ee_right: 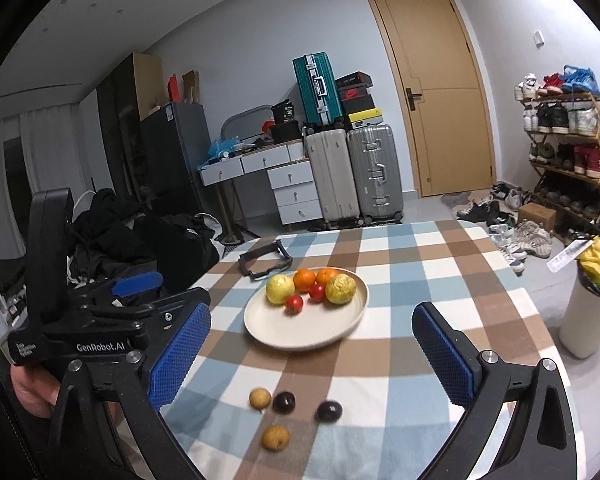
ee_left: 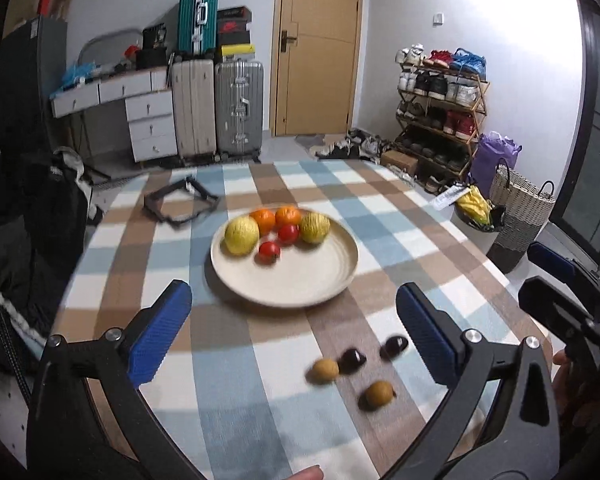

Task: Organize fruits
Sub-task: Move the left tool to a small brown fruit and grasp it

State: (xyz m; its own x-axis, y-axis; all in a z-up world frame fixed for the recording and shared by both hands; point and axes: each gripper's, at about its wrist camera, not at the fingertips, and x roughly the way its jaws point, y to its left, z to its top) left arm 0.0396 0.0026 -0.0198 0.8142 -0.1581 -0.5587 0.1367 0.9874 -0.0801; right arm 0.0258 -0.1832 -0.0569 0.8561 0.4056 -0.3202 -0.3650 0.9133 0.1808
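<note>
**Fruits on plate and checked cloth**

Fruits sit partly on our round cream ceramic plate (ee_right: 300, 332): two yellow ribbed melons (ee_right: 340, 289), blurred. Four small loose fruits (ee_right: 275, 437) lie on the checked tablecloth (ee_right: 440, 264). Our left gripper (ee_left: 294, 304) and right gripper (ee_right: 312, 324) are spread, holding nothing.

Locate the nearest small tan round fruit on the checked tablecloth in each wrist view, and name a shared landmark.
Left wrist: the nearest small tan round fruit lies lower right of centre, between the open fingers.
Right wrist: it lies low, left of centre.
Shared landmark: the round cream plate beyond it.
</note>
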